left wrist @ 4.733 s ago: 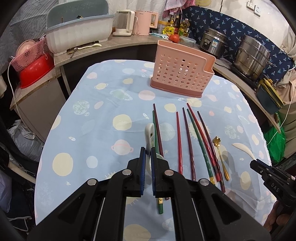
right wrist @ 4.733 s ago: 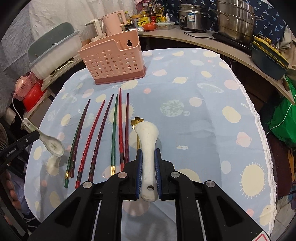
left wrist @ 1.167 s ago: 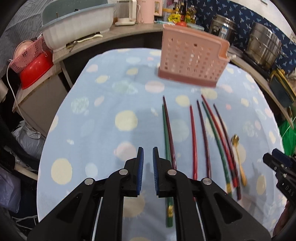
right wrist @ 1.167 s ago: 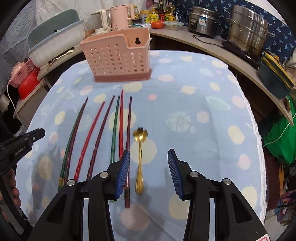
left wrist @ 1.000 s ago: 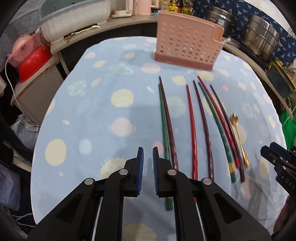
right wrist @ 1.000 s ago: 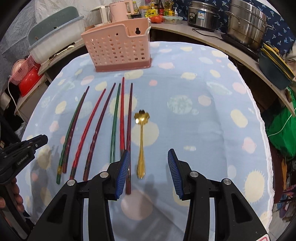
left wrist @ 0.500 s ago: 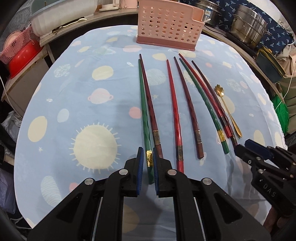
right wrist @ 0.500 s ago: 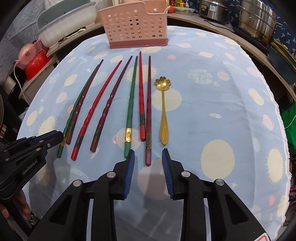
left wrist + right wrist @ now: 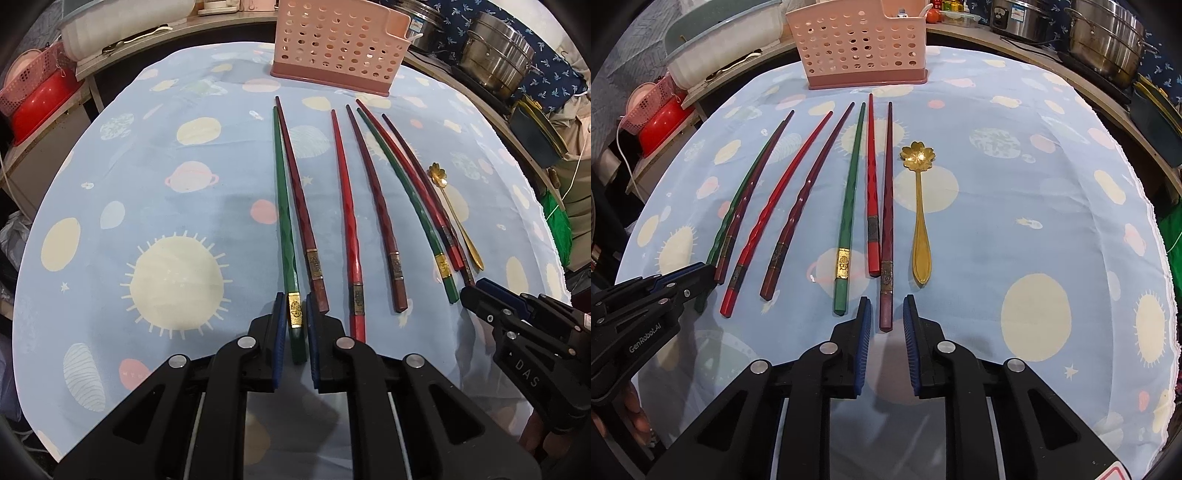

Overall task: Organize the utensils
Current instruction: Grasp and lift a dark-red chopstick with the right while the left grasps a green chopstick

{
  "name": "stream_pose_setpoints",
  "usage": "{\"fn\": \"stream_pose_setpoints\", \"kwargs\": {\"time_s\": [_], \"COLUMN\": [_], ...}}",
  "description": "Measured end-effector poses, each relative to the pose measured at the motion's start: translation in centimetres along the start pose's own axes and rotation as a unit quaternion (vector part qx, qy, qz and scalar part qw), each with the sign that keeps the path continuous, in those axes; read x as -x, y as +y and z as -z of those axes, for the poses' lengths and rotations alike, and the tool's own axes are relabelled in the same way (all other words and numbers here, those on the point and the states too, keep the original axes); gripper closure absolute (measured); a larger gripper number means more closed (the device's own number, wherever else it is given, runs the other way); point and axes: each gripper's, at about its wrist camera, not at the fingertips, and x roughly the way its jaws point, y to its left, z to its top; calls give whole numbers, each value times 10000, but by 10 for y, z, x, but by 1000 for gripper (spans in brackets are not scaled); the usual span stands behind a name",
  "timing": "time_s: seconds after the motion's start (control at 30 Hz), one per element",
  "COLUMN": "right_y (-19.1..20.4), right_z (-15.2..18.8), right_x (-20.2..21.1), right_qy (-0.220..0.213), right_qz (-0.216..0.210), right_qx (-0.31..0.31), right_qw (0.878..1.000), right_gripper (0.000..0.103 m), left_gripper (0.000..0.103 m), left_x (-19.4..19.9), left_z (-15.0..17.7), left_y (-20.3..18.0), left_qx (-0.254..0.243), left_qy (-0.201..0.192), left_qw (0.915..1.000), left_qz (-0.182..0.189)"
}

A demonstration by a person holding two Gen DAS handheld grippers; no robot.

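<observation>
Several red, maroon and green chopsticks lie side by side on the blue tablecloth (image 9: 184, 158). My left gripper (image 9: 294, 297) is shut on the thick end of the leftmost green chopstick (image 9: 282, 206), which rests on the cloth. My right gripper (image 9: 885, 301) is closing, and the end of a dark maroon chopstick (image 9: 887, 206) lies between its pads with gaps on both sides. A gold flower spoon (image 9: 919, 221) lies just right of that chopstick. The pink perforated holder (image 9: 857, 40) stands at the far end. Each view shows the other gripper at its edge.
A white basin (image 9: 110, 26), a red bowl (image 9: 40, 103) and steel pots (image 9: 495, 62) sit on the counter behind the table. The cloth's edge (image 9: 1160, 229) runs close on the right. A hand (image 9: 631, 410) holds the left gripper.
Both grippers dropped toward the near ends of the chopsticks. The right jaws narrowed around the maroon chopstick. The white spoons held earlier are out of both grippers.
</observation>
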Motion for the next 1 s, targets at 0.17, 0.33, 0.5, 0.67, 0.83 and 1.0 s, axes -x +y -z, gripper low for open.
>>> {"fn": "stream_pose_setpoints", "kwargs": {"time_s": [0.17, 0.33, 0.5, 0.67, 0.83, 1.0], "right_y": [-2, -3, -4, -6, -9, -12], "right_z": [1, 1, 0, -5, -17, -34], "right_x": [1, 3, 11, 31, 57, 83], "right_qy": [2, 12, -66, -282, -537, -845], "right_qz": [-29, -51, -76, -107, -142, -182], "right_qx": [-29, -44, -51, -84, -147, -145], "right_qw": [10000, 10000, 9999, 9995, 9983, 9962], "right_gripper": [96, 96, 96, 96, 96, 96], "left_gripper": [95, 95, 95, 96, 95, 95], "left_x": [1, 4, 11, 29, 52, 74], "left_z": [2, 4, 6, 4, -5, -20], "left_y": [2, 3, 7, 10, 11, 9], "left_qx": [4, 20, 83, 88, 153, 124], "left_qy": [-27, 2, -39, -245, -489, -741], "left_qw": [10000, 10000, 9999, 9997, 9987, 9972], "left_qz": [25, 67, 47, -45, 29, 54]}}
